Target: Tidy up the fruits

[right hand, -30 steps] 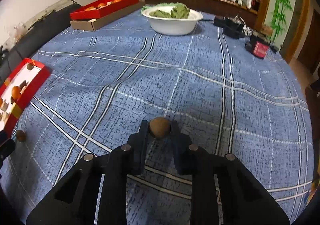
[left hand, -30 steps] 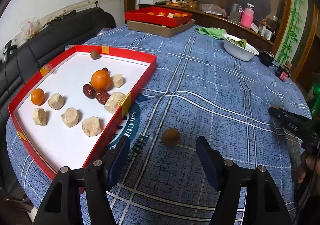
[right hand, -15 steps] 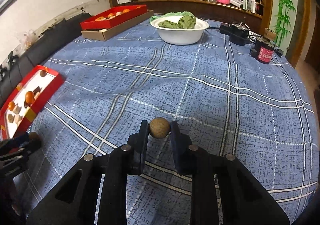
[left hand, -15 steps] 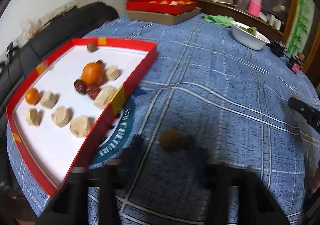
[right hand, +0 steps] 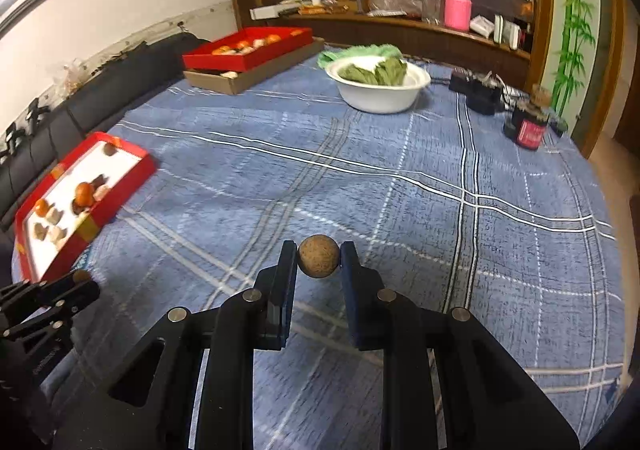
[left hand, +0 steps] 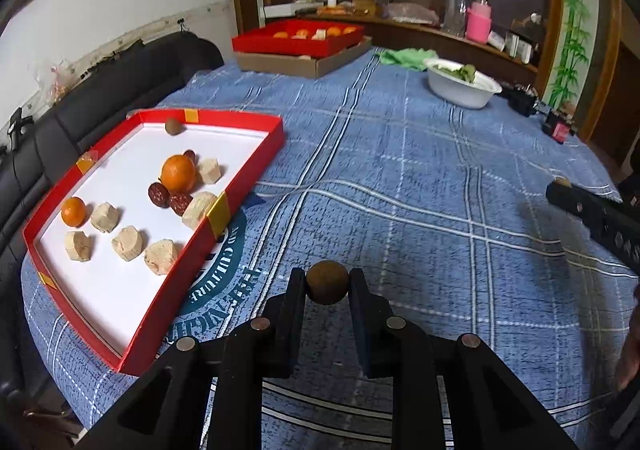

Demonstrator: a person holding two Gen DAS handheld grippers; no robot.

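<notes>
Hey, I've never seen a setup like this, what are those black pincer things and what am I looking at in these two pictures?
Those are hand-held gripping tools, one in each of a person's hands, with a camera on each looking along its two fingers. One picture is from the left tool, the other from the right tool. Each is shut on a small brown round fruit: the left fruit and the right fruit; the left tool's jaws have just closed on theirs. On the blue checked tablecloth sits a red tray with oranges, dark dates and pale chunks, plus a white bowl of greens.
</notes>
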